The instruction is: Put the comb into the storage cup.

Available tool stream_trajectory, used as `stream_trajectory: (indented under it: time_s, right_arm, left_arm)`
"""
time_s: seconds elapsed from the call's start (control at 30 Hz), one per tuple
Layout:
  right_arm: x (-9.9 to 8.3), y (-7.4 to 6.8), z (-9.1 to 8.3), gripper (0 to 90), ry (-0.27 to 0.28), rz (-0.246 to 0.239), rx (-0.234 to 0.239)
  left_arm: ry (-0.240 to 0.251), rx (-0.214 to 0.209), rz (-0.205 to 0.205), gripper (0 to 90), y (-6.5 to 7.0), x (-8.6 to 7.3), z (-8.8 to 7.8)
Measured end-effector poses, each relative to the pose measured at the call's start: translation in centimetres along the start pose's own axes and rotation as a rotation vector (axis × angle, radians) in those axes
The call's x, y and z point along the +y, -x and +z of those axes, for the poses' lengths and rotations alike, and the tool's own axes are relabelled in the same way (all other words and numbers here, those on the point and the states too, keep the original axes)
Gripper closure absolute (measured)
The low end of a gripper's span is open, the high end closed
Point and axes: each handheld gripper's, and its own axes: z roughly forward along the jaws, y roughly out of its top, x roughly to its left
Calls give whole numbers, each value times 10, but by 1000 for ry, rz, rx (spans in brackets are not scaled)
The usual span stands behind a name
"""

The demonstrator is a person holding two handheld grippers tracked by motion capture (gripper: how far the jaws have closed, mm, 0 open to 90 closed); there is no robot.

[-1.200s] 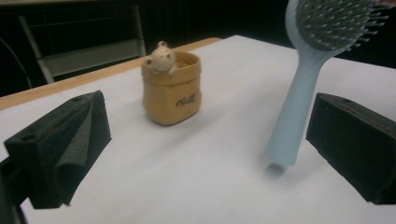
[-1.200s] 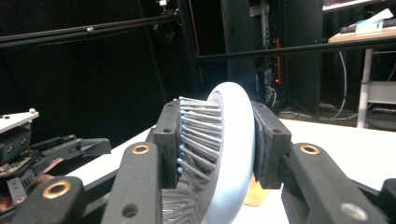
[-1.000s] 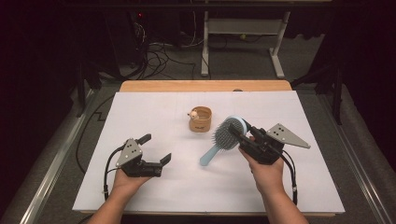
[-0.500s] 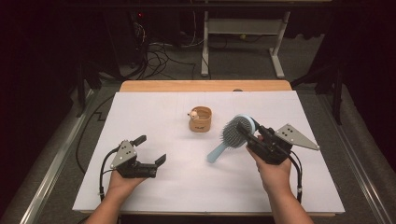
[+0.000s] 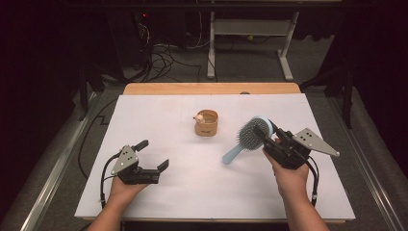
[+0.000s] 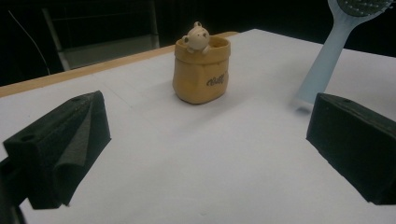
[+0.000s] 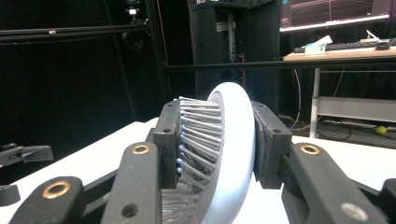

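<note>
White sheet [image 5: 159,120] covers the table w/ a wood edge at the far side; dark room behind, cables on the floor.

Landmark: pot [image 5: 207,123], a small tan sack-shaped thing w/ a bear figure on its rim, mid-table toward the far side.

Brush [image 5: 250,137] is right of the pot and nearer the person, apart from it. Right gripper [image 5: 263,136] holds it by the head: jaws pinched on it, one pad on the bristles, the other on the smooth back, as the right gripper view [image 7: 219,154] shows. Handle slopes down-left and toward the person; tip looks at or just over the sheet, can't tell if it touches.

Left gripper [image 5: 155,155] sits left of the pot and nearer the person, well apart from it, jaws wide, nothing in them. In the left gripper view the pot [image 6: 201,70] is ahead, brush handle [image 6: 322,60] off to one side.

Step in hand, prob: carry the brush toward the pot. To do it well:
- keep the pinch firm; bristles give, so the head may twist
- lift till the handle tip clears the pot rim, then bring the handle over it
- pot looks light, could tip; left gripper could steady its wall first
- go in slow, avoid the bear
</note>
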Motion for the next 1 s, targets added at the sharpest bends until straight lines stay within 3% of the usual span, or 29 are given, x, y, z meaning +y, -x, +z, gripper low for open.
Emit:
stream_trajectory:
  time_s: [1.0]
  right_arm:
    - [7, -10, 17, 614, 41, -65, -14]
  left_arm:
    - [-6, -5, -8, 4, 0, -4, 2]
